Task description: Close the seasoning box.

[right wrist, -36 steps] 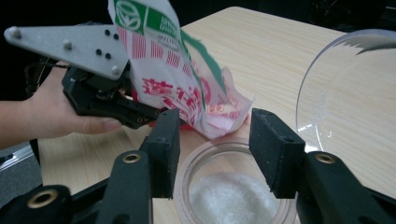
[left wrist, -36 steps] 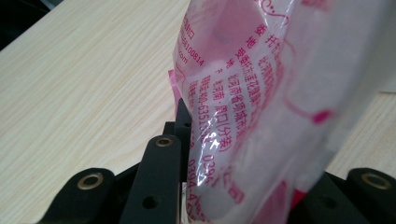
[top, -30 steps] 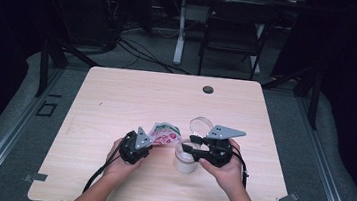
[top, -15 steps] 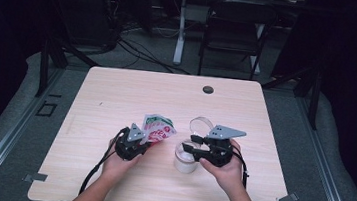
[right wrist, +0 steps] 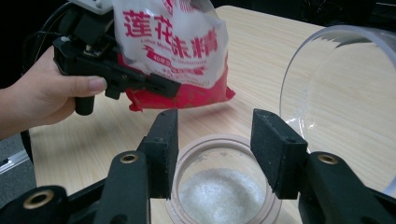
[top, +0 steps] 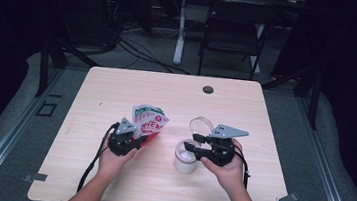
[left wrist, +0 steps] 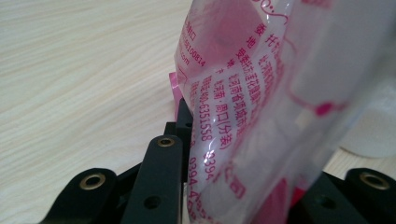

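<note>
Pouring looks finished: the left gripper [top: 129,140] is pinching the red-and-white bag [top: 149,122] near its bottom, beside the jar [top: 186,156] holding white grains. The right gripper [right wrist: 215,149], its jaws having just been opening, is hovering spread over the jar's rim; next probably comes fitting the clear lid [top: 201,127].

The table [top: 176,100] is evenly lit from above while the room around it stays dark, and the high view is soft and a little grainy. In the left gripper view the bag [left wrist: 261,93] is very near and blurred. The lid [right wrist: 345,102] shows pale glare.
</note>
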The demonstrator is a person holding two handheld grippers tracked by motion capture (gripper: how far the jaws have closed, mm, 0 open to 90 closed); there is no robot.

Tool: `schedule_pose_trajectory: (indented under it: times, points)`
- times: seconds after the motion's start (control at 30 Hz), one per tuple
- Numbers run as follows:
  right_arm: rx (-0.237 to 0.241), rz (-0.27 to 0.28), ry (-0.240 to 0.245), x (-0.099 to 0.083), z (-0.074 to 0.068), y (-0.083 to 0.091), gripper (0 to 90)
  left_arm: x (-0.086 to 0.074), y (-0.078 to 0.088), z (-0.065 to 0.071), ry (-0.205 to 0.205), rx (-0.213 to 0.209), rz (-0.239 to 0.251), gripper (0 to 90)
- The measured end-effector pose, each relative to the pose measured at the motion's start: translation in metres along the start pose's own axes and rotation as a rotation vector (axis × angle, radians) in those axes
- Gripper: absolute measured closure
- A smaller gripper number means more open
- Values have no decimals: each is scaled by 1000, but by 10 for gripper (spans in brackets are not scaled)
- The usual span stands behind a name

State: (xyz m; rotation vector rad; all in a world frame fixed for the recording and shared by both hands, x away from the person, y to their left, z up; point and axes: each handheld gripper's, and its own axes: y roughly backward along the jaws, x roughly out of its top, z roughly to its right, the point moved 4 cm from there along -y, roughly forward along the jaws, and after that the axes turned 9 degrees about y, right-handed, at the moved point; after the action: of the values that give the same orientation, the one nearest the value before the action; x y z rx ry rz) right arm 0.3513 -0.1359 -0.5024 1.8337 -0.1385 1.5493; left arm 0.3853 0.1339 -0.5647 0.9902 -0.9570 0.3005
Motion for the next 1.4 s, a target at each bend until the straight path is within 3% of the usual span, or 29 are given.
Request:
schedule_pose_trajectory:
  times: [0.1,0.3,0.6,0.7,0.87,1.1,1.17,1.3,1.4]
  points:
    - [-2,5,-5,0,1,1,506,7,8,-6,0,34,14,760]
    - [-5,15,-16,0,2,1,505,21,30,-27,55,81,65,760]
    - [-13,8,-14,0,4,2,499,24,65,-55,84,154,92,757]
    - [-14,8,-13,0,4,2,498,20,74,-63,83,181,88,756]
    - [-18,11,-15,0,4,1,495,10,83,-79,122,211,86,756]
    - [-18,1,-9,-1,4,-1,494,-11,83,-96,151,256,54,756]
    - [-18,-2,-8,-1,4,-1,494,-17,82,-101,177,263,50,756]
    - [-15,-2,-8,-1,3,-2,495,-24,80,-110,166,311,35,756]
    - [-17,1,-7,-1,3,-1,495,-31,81,-118,202,308,28,757]
